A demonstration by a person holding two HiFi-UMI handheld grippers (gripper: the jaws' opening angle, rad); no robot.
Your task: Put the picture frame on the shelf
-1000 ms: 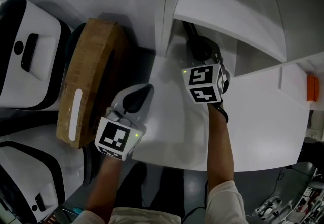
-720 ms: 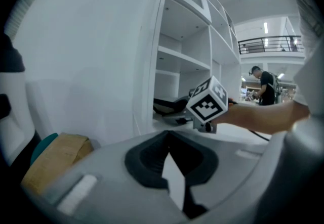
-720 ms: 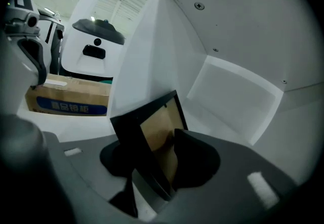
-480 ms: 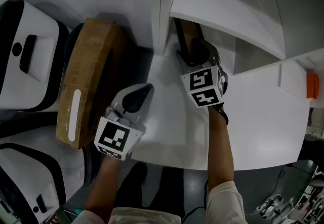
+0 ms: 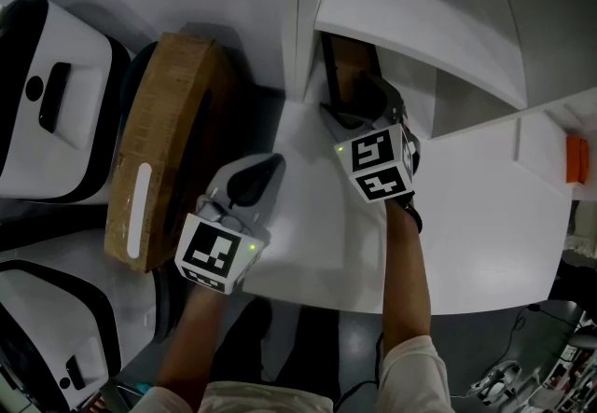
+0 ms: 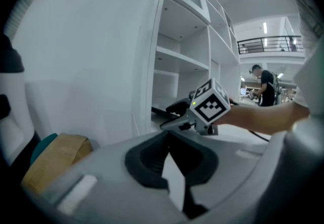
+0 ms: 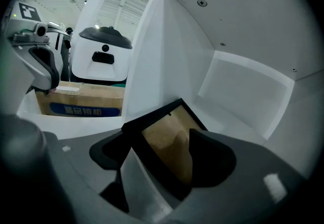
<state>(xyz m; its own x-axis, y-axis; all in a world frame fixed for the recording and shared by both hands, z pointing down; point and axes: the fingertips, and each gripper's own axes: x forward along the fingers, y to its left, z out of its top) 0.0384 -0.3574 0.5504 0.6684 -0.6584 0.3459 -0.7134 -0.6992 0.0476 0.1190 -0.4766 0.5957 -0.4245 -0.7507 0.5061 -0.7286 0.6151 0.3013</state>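
Head view: no print is reading clearly here. A cardboard box point(image 5: 163, 131) at nine o'clock is carrying a blank white label strip point(image 5: 140, 211). The picture frame point(image 5: 347, 61) is lying at twelve o'clock in the bottom compartment of the shelf point(image 5: 420, 15), with its brown backing showing. The right gripper point(image 5: 354, 103) is reaching toward it from its six o'clock side. The left gripper point(image 5: 264, 171) is hovering over the white table point(image 5: 476, 215) at seven o'clock of the frame, well apart from it. A second ago only dark jaws were showing there; now the backing is showing beyond the right gripper. The left gripper is keeping its place.

Left gripper view: its jaws are sitting pressed together with nothing between them. The right gripper's marker cube point(image 6: 210, 104), patterned in black and white squares, is showing at twelve o'clock in front of the shelf.

Right gripper view: the jaws are standing spread, having just been opening. The frame's near corner is lying between them, and neither pad is clamping it. At nine o'clock the box is showing a blue band point(image 7: 83, 110) of white print, too blurred to read.
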